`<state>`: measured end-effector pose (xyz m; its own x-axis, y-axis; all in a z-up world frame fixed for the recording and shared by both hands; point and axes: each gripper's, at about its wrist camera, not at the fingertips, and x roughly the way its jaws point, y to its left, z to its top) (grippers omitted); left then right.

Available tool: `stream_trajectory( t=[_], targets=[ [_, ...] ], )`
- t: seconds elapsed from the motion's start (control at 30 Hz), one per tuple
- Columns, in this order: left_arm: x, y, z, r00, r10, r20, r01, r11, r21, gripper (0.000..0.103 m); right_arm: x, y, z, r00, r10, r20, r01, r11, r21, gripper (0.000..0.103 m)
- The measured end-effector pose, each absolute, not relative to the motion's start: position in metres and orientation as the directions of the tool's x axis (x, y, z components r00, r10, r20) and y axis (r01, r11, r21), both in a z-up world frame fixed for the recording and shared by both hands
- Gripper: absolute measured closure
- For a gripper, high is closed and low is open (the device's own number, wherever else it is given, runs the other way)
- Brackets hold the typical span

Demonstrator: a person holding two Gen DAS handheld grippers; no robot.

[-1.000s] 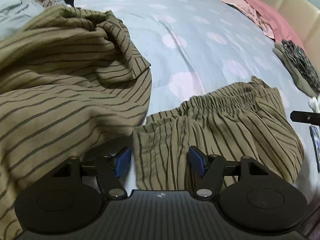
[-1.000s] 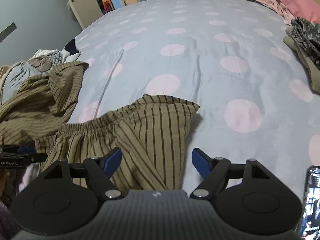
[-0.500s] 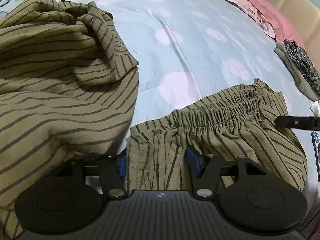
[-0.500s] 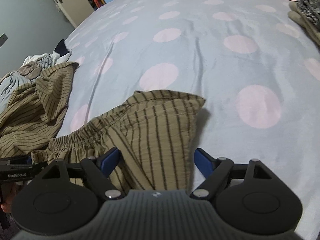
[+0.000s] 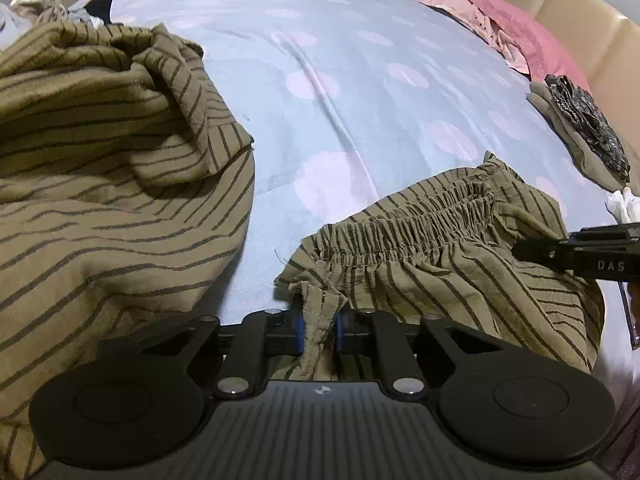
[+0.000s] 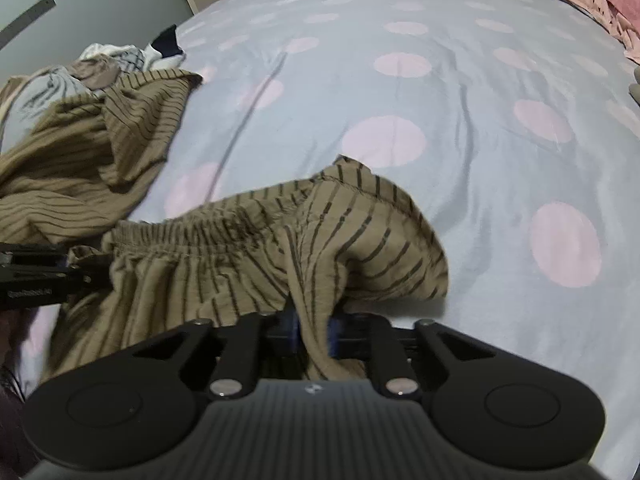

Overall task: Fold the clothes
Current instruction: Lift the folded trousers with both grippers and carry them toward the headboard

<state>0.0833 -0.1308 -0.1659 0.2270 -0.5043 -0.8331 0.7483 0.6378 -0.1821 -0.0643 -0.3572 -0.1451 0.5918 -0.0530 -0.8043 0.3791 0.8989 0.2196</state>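
Olive-brown striped shorts [image 5: 448, 256] with a gathered elastic waistband lie on the dotted bedspread [image 5: 360, 80]. My left gripper [image 5: 318, 330] is shut on the waistband's left corner, cloth pinched between its blue pads. In the right wrist view the same striped shorts [image 6: 280, 248] bunch up near the camera, and my right gripper [image 6: 312, 330] is shut on a fold at their right side. The other gripper's black body [image 6: 36, 276] shows at the left edge.
A larger striped olive garment [image 5: 100, 184] is heaped at the left, with more crumpled clothes [image 6: 96, 64] behind it. Pink pillows [image 5: 516, 36] and a folded stack [image 5: 580, 132] sit at the bed's right side by a beige headboard.
Both grippers went from open around the shorts' edge to shut on the cloth. The fabric is now bunched and drawn up at each grip.
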Motion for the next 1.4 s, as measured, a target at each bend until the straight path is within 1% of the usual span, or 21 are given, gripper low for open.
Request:
stream_trajectory(
  t=[0.1,0.43,0.7,0.97,1.1,1.23,1.4],
  targets=[
    [0.078,-0.128,-0.155,0.256,-0.520,-0.815,0.757,0.632,-0.165,0.098,-0.070,-0.352,-0.134,0.614,-0.074,-0.786,0.375,0.904,0.207,0.092],
    [0.046,-0.121,-0.107,0.333,-0.618,-0.712,0.782,0.603,-0.157,0.099,-0.105,-0.350,-0.099,0.679,-0.124,-0.723,0.415,0.878,0.240,0.092],
    [0.006,-0.149,-0.059,0.301,-0.722,-0.623,0.860,0.488,-0.150,0.100,-0.161,-0.366,-0.051,0.733,-0.231,-0.640,0.486,0.836,0.255,0.092],
    [-0.038,-0.216,-0.018,0.162,-0.822,-0.546,0.933,0.308,-0.187,0.100,-0.254,-0.405,0.002,0.738,-0.362,-0.569,0.589,0.757,0.282,0.093],
    [-0.065,-0.266,0.001,0.076,-0.856,-0.512,0.960,0.202,-0.195,0.100,-0.303,-0.420,0.027,0.699,-0.456,-0.550,0.662,0.704,0.257,0.093],
    [-0.097,-0.321,0.016,-0.008,-0.870,-0.493,0.978,0.095,-0.183,0.100,-0.356,-0.428,0.049,0.645,-0.558,-0.522,0.741,0.625,0.246,0.093],
    [-0.137,-0.389,0.020,-0.098,-0.864,-0.494,0.991,-0.037,-0.132,0.100,-0.416,-0.433,0.065,0.546,-0.686,-0.481,0.836,0.482,0.261,0.093]
  ],
)
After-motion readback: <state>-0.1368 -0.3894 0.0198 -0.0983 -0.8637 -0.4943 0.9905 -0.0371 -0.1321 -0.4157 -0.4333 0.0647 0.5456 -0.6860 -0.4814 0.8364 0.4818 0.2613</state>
